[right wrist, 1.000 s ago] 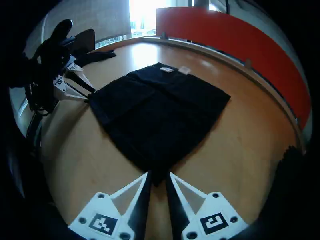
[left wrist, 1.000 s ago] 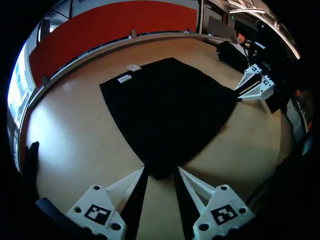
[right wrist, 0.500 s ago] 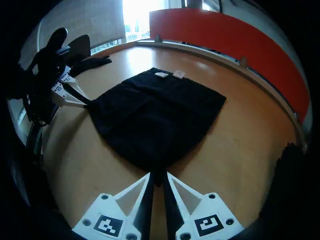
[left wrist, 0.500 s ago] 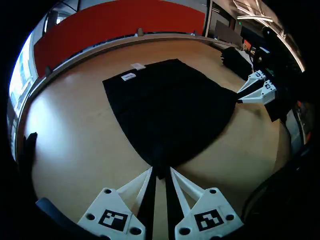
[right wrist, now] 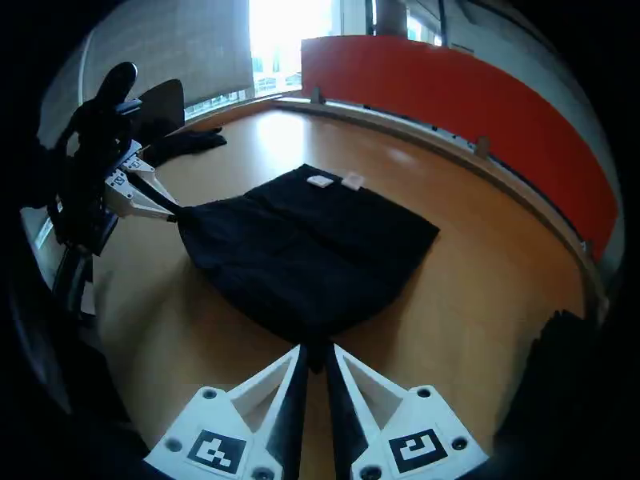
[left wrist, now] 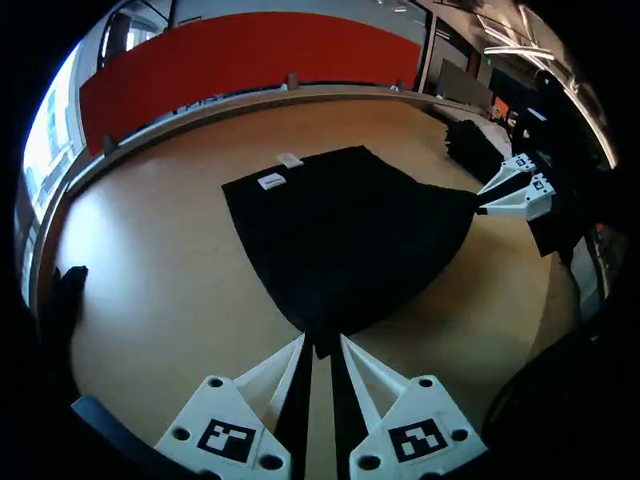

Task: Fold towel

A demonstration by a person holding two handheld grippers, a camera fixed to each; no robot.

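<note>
A black towel (left wrist: 344, 232) (right wrist: 304, 248) lies partly spread on the wooden table (left wrist: 160, 264) (right wrist: 480, 280), with two white tags at its far edge. My left gripper (left wrist: 320, 352) is shut on the towel's near corner. My right gripper (right wrist: 314, 360) is shut on another near corner. In the left gripper view the right gripper (left wrist: 482, 207) pinches the towel's right corner, held by a dark-sleeved hand. In the right gripper view the left gripper (right wrist: 176, 214) pinches the left corner. The near edge between both corners is raised off the table.
A red partition (left wrist: 240, 56) (right wrist: 480, 96) runs behind the table's curved far edge. Dark folded cloth (left wrist: 472, 144) (right wrist: 184, 142) lies farther off on the table. Another dark cloth (left wrist: 64, 288) (right wrist: 568, 336) sits at the table's side. Bright windows stand beyond.
Both grippers closed onto the towel corners and lifted them; the near edge now rises off the table and the towel bunches toward its far side.
</note>
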